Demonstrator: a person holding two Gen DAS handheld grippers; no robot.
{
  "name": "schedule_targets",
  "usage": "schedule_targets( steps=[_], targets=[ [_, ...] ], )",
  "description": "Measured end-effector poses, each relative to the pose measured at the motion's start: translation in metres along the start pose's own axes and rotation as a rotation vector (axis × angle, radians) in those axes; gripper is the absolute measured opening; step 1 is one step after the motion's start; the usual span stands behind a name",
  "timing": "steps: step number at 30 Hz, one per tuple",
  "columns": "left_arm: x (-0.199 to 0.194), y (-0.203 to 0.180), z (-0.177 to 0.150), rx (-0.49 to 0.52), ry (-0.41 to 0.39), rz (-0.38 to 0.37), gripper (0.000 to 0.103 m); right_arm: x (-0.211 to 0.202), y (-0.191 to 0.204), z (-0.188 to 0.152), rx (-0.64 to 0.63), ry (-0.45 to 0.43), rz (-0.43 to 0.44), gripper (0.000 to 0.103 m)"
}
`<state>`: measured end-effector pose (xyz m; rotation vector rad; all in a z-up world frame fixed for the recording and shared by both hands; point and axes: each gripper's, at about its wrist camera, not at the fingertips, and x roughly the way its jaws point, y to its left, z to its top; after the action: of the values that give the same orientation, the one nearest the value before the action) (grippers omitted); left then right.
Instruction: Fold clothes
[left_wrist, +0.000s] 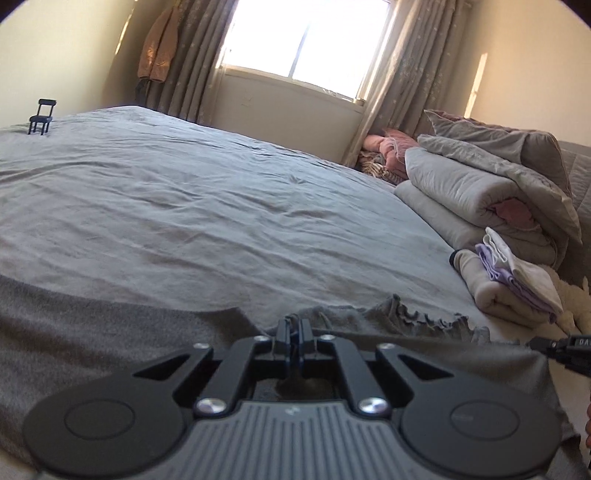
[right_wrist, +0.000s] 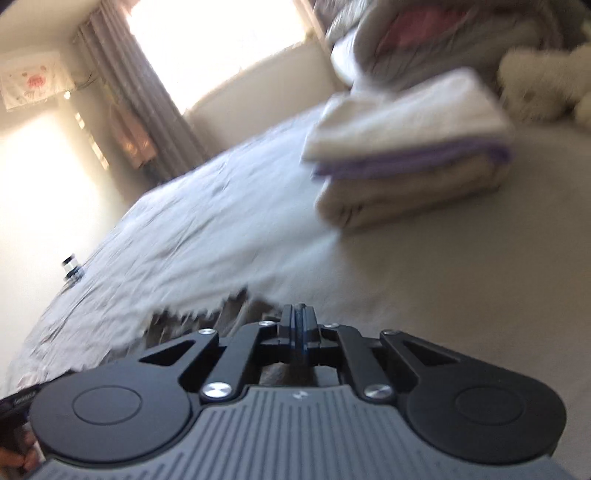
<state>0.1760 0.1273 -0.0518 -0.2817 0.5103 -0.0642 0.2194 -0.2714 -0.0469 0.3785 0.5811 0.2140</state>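
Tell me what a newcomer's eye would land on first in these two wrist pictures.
First the bright window at the back between grey curtains, above the wide bed sheet. Next the grey garment with a frilled edge in the foreground, where the left gripper has its jaws shut on the fabric; the right gripper is shut at the same frilled edge, though blur hides its hold. At the right sits a stack of folded clothes before rolled quilts.

text: "DA" partly readable on the right gripper (left_wrist: 535, 345) at the frame edge | small pale logo mark on each gripper body, unreadable | poster on the wall (right_wrist: 31, 79): drawing only, blurred
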Motion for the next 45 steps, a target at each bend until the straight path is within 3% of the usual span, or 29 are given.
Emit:
schedule_targets(
  steps=[2,6,8,10,12,17,21,22,24,25,27,29,35,38,41,45],
  targets=[
    [0.014,-0.004,-0.003,0.026,0.076,0.023,0.004,-0.005,0.004,0.001,-0.036,-0.036,-0.055,0.004],
    [0.021,-0.005,-0.003,0.041,0.108,0.039,0.006,0.017,0.004,-0.003,-0.091,0.059,-0.107,0.004],
    [0.017,-0.003,0.001,0.032,0.117,0.043,0.013,0.021,0.004,-0.005,-0.103,0.081,-0.121,0.005],
    [0.008,-0.002,0.007,0.018,0.109,0.064,0.026,0.012,0.008,-0.001,-0.107,0.068,-0.137,0.015],
    [-0.004,-0.001,0.012,0.006,0.082,0.072,0.03,0.0,0.013,0.003,-0.12,0.049,-0.145,0.016],
    [-0.026,-0.01,0.016,-0.022,0.063,0.002,0.03,-0.029,0.031,0.002,-0.148,0.02,-0.119,0.028],
    [-0.024,-0.019,-0.001,0.01,0.139,-0.044,0.03,-0.038,0.048,-0.021,-0.206,0.06,-0.115,0.029],
    [-0.02,-0.019,-0.007,0.033,0.172,-0.024,0.03,-0.039,0.051,-0.027,-0.217,0.072,-0.115,0.029],
    [-0.021,-0.017,-0.014,0.068,0.182,0.044,0.02,-0.04,0.05,-0.04,-0.212,0.103,-0.122,0.029],
    [-0.025,-0.015,-0.015,0.074,0.177,0.082,0.022,-0.041,0.051,-0.044,-0.223,0.116,-0.136,0.029],
    [-0.039,-0.01,-0.008,0.047,0.167,0.097,0.027,-0.043,0.051,-0.053,-0.244,0.14,-0.164,0.029],
    [-0.054,-0.003,0.001,0.025,0.147,0.094,0.04,-0.053,0.053,-0.051,-0.243,0.134,-0.159,0.029],
    [-0.084,0.02,0.011,-0.073,0.146,0.169,0.054,-0.08,0.06,-0.044,-0.193,0.098,-0.133,0.036],
    [-0.092,0.034,0.005,-0.127,0.141,0.235,0.082,-0.09,0.067,-0.048,-0.194,0.09,-0.133,0.041],
    [-0.093,0.054,0.002,-0.224,0.159,0.331,0.087,-0.096,0.076,-0.056,-0.196,0.1,-0.15,0.05],
    [-0.094,0.081,0.0,-0.354,0.17,0.446,0.087,-0.092,0.092,-0.06,-0.21,0.137,-0.141,0.05]
  ],
)
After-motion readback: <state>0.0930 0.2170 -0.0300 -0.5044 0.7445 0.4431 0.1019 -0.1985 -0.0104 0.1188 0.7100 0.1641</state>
